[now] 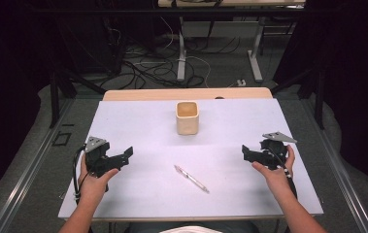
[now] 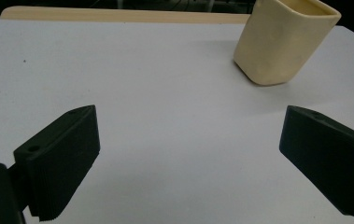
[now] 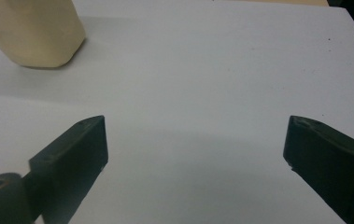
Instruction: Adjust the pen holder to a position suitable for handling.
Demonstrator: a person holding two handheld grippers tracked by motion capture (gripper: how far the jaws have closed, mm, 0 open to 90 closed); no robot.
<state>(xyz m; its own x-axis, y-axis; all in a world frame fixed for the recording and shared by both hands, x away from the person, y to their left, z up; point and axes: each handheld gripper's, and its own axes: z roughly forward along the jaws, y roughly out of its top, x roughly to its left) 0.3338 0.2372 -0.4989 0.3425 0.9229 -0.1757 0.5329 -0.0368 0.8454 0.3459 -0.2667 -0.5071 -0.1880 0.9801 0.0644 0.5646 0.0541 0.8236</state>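
hands at the near edge hold the left gripper [image 1: 123, 158] and right gripper [image 1: 247, 153], each with its fingers spread wide and empty above the white tabletop [image 1: 138, 131]. pen [image 1: 191, 178] lies between them, touching neither. farther back, near the middle, stands a cream cup [image 1: 187, 117], upright.

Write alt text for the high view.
A person's hands hold an open left gripper and an open right gripper over a white table. A pen lies between them, with a cream cup standing farther back.
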